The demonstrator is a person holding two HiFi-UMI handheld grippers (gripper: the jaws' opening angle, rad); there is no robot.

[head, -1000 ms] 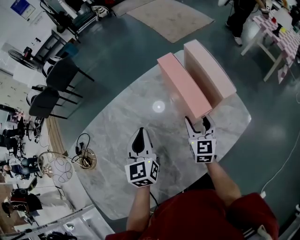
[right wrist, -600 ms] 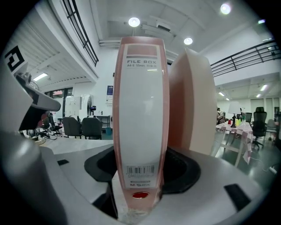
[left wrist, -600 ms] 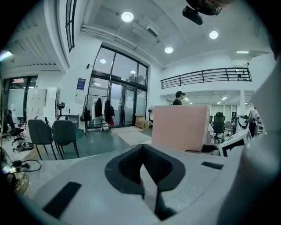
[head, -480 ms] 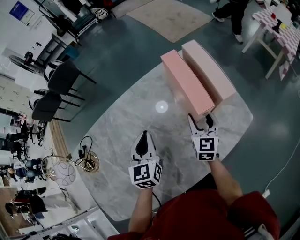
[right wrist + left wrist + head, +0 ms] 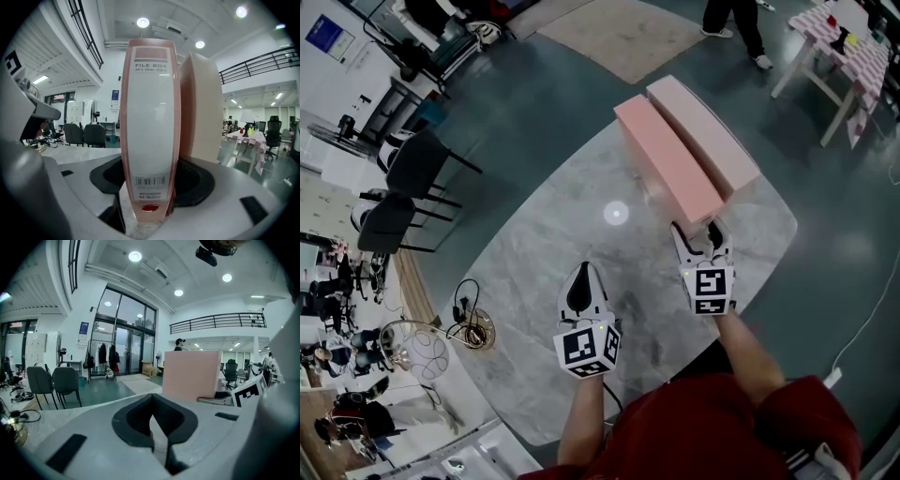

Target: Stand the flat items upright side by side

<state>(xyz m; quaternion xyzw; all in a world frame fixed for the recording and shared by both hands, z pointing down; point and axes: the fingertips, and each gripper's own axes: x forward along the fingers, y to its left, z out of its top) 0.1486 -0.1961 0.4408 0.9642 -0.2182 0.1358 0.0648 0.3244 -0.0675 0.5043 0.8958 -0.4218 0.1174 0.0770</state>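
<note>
The pink file box point(image 5: 666, 159), upright against the paler file box point(image 5: 703, 131) on its right, is clamped at its near spine by the right gripper point(image 5: 698, 234), long axis running away. The left gripper point(image 5: 581, 277) is empty, jaws together.

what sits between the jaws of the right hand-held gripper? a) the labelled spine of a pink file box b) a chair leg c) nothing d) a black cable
a: in the right gripper view the pink file box stands upright between the jaws of the right hand-held gripper, its label facing the camera.
</note>
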